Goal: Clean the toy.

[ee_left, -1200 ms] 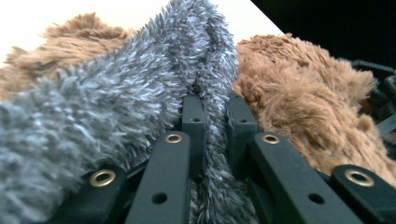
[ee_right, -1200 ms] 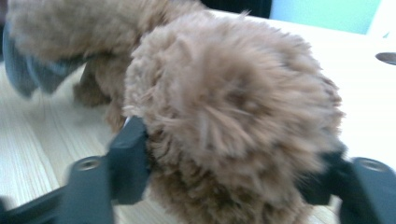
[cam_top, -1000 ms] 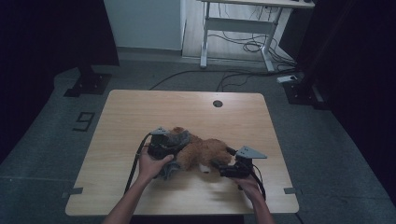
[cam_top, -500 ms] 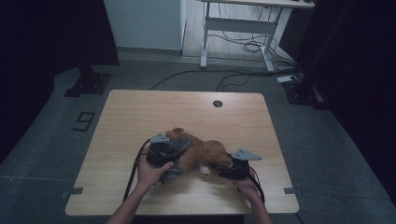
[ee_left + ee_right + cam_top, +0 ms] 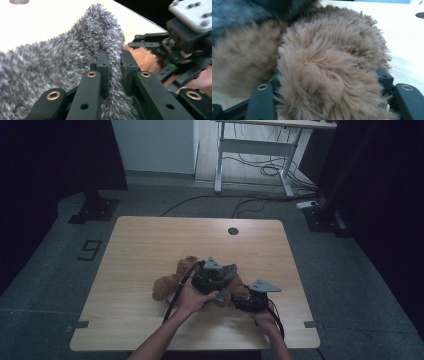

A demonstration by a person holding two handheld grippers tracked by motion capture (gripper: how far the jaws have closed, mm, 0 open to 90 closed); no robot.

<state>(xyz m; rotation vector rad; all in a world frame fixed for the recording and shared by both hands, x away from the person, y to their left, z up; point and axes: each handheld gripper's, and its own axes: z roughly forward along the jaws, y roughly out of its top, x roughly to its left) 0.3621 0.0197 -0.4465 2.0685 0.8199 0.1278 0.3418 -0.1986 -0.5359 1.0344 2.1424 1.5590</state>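
Pale wooden surface [image 5: 140,250] with rounded corners and a round cable hole [image 5: 233,231] near the far edge. Brown plush bear [image 5: 172,282] lying on the near half, partly under grey fuzzy cloth [image 5: 227,280].

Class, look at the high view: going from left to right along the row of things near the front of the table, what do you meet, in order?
Brown plush toy → left gripper, shut on grey fuzzy cloth → right gripper, with its grey three-cornered plate farthest right.

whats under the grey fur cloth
The brown plush toy lies under the grey cloth; its head end sticks out left, its middle is covered. The left gripper pinches the cloth.
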